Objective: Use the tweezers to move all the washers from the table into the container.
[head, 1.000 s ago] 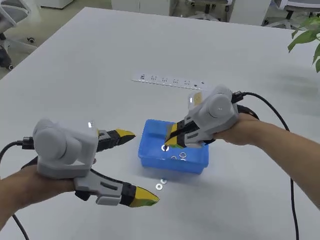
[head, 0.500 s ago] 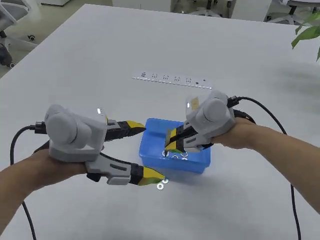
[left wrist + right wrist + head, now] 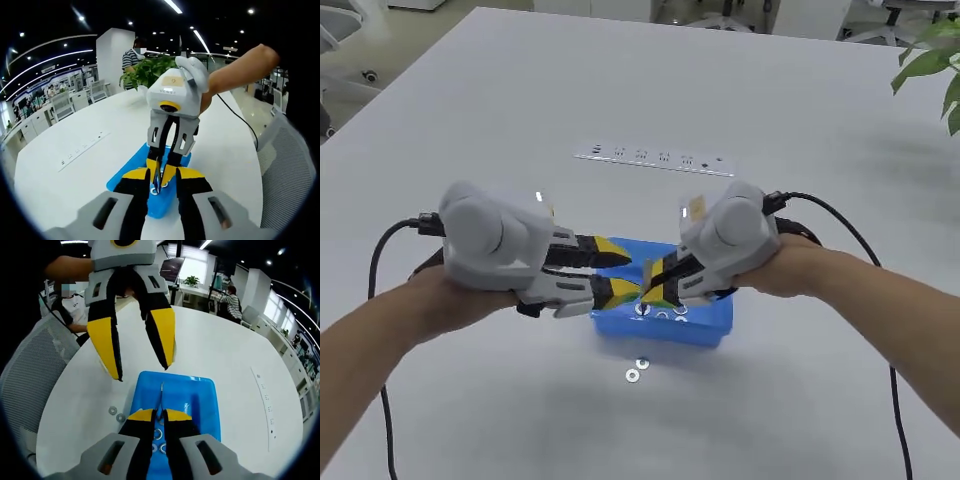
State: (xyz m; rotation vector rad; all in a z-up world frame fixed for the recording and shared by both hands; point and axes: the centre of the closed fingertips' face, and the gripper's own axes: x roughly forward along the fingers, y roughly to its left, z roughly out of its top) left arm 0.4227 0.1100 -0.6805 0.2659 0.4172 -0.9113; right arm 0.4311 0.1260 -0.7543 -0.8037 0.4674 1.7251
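Nearest the person, two washers (image 3: 633,375) lie flat on the counter (image 3: 540,420), close together and just outside the near wall of the blue container (image 3: 705,325), not touching it. Beyond them, the right gripper (image 3: 656,288) hangs over the container's inside with its jaws clamped on the tweezers (image 3: 161,392). The tweezers' long axis runs straight out along the jaws, and the tips point down over the blue floor, where other washers (image 3: 159,434) lie. So the loose pair sits behind the tips, on the person's side of the wall; in the right gripper view it lies left of the jaws, past the container's edge. The left gripper (image 3: 617,270), jaws apart and holding nothing, faces the right one over the container's left end. As I judge it, the tweezers must come back over the near wall. Farther off lies a power strip (image 3: 655,158)
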